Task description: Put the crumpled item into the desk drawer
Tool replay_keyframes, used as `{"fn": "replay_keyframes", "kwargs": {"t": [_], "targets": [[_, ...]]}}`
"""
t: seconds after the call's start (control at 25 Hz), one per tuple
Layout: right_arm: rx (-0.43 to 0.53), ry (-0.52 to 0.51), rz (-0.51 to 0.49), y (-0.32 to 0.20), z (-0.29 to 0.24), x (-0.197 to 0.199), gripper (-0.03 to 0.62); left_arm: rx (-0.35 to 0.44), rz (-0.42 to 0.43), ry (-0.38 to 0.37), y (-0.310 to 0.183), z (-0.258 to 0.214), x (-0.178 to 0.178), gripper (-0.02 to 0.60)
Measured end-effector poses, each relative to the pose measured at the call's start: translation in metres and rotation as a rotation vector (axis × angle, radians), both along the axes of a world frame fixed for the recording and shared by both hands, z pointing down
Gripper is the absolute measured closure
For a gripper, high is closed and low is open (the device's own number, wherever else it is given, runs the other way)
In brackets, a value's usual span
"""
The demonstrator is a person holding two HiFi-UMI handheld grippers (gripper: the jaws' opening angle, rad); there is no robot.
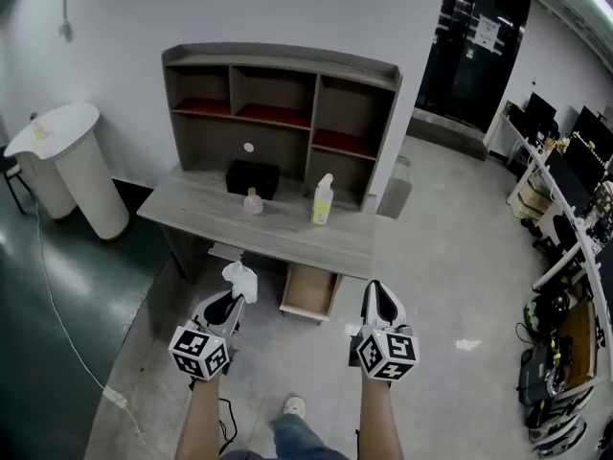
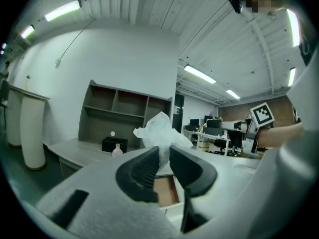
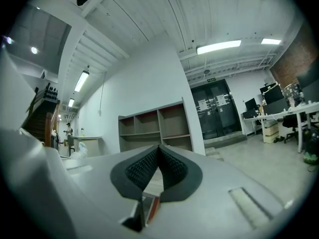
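Left gripper [image 2: 164, 156]: clamps crumpled item [image 2: 160, 127] | right gripper [image 3: 158, 152]: jaws together | drawer [image 1: 308, 292]: open

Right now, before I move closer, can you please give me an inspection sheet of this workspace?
Surface: grey desk, mostly bare.
Job's things: white crumpled item held in front of the desk; drawer open, nothing seen inside.
Clutter: black box, small bottle, white bottle on the desk.
Grippers: left gripper shut on the crumpled item; right gripper shut, empty.
Cables: white cable on the floor, left.
Surroundings: white stand left; dark door, monitor desks right.
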State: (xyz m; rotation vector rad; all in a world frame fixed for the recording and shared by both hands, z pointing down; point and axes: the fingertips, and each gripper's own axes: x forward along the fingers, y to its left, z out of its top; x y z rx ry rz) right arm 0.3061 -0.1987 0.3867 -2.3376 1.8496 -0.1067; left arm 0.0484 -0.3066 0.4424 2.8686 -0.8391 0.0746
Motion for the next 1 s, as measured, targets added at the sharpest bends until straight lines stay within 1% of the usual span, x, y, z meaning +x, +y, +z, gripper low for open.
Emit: {"fn": "replay_keyframes", "kwargs": {"t": [0.08, 0.24, 0.32, 0.48, 0.64, 0.8, 1.0], "targets": [[-0.006, -0.014, -0.011, -0.019, 0.004, 0.018, 0.582, 0.015, -0.002, -0.030, -0.015, 0.003, 0.017, 0.509], [-0.018, -0.031, -0.026, -0.048, 0.012, 0.039, 0.582, -0.001, -0.009, -0.012, -0.039, 0.005, 0.040, 0.509], [-0.030, -0.032, -0.032, -0.057, 0.017, 0.044, 0.583, -0.016, -0.006, -0.021, -0.047, 0.011, 0.050, 0.509], [-0.050, -0.028, -0.040, -0.076, 0.023, 0.054, 0.583, -0.033, 0.018, -0.034, -0.069, 0.019, 0.076, 0.509], [-0.073, -0.032, -0.046, -0.079, 0.033, 0.069, 0.582, -0.035, 0.057, -0.060, -0.068, 0.030, 0.112, 0.509], [-0.114, -0.069, -0.034, -0.099, 0.056, 0.076, 0.583, -0.070, 0.102, -0.112, -0.077, 0.057, 0.139, 0.509], [-0.173, -0.098, -0.032, -0.123, 0.099, 0.079, 0.582, -0.136, 0.144, -0.187, -0.087, 0.117, 0.168, 0.509]]}}
